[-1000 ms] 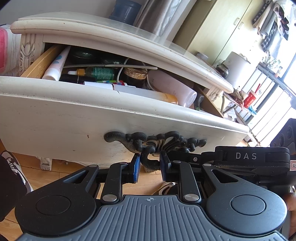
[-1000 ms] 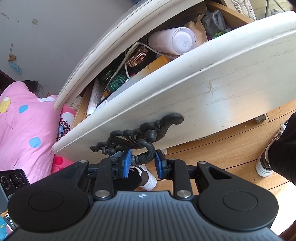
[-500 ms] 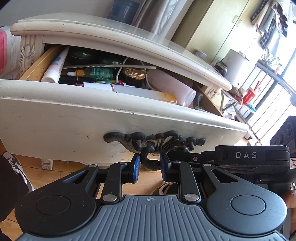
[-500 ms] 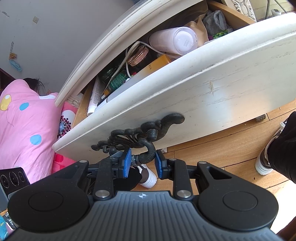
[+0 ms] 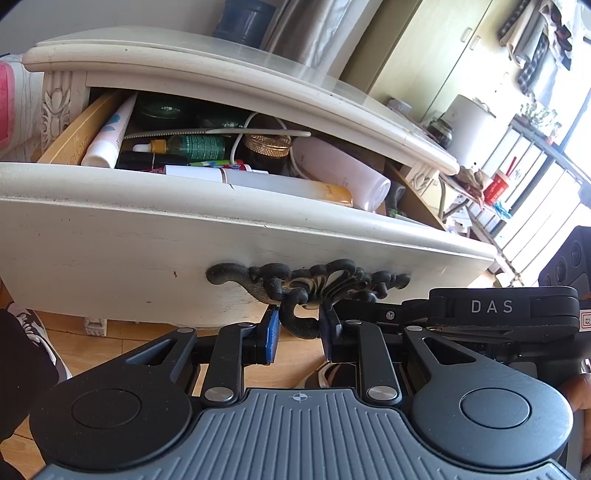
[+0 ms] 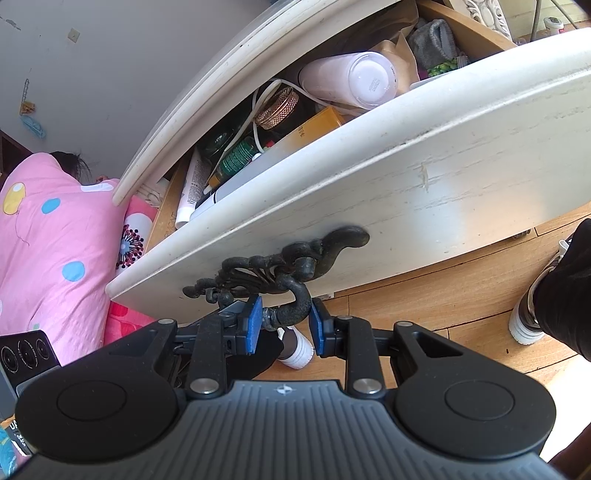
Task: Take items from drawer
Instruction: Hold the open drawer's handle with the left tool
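Observation:
The white drawer [image 5: 110,251] stands pulled out from under the cabinet top [image 5: 184,59]. A black ornate iron handle [image 5: 306,280] with a hanging loop sits on its front. My left gripper [image 5: 297,328] is shut on that loop. My right gripper [image 6: 284,321] is shut on the same loop of the handle [image 6: 280,266], and its black body [image 5: 502,306] reaches in from the right. Inside lie a pale pink bottle [image 5: 340,173], a green bottle [image 5: 195,146], a gold-lidded jar [image 5: 267,142], a white tube [image 5: 109,136], a long white tube with an orange end [image 5: 258,181] and a white cable.
A pink quilt [image 6: 44,258] lies left of the cabinet. A person's dark trouser leg and white shoe [image 6: 546,299] stand on the wood floor [image 6: 424,314] at the right. A blue jar [image 5: 243,18] sits on the cabinet top. Cluttered shelves [image 5: 491,184] stand further right.

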The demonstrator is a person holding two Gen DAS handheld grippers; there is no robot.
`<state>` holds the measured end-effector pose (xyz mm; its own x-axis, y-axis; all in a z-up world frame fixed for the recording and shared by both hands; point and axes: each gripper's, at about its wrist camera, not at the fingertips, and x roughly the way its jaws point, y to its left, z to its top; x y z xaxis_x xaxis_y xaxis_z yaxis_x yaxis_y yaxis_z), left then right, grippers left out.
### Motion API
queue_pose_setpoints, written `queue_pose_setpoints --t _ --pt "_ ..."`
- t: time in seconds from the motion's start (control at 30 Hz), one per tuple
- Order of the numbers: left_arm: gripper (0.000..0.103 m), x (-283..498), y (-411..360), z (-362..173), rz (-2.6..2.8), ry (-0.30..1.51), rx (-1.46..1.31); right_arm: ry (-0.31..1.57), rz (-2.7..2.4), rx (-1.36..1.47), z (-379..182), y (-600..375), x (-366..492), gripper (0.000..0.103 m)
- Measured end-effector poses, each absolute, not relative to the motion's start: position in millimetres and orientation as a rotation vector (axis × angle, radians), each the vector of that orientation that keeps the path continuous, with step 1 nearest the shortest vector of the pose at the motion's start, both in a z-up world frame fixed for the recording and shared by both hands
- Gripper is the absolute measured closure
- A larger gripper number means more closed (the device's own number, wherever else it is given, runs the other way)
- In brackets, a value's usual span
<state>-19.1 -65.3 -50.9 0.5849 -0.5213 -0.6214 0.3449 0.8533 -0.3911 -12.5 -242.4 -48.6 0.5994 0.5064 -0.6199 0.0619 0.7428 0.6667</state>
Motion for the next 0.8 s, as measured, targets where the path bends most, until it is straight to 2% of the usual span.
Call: queue_pose_setpoints --t 0.8 --pt "0.079 -18.1 -62.6 -49.8 -0.495 0.804 -0.228 0.927 0.297 0.697 -45.3 -248.3 -11.1 0.075"
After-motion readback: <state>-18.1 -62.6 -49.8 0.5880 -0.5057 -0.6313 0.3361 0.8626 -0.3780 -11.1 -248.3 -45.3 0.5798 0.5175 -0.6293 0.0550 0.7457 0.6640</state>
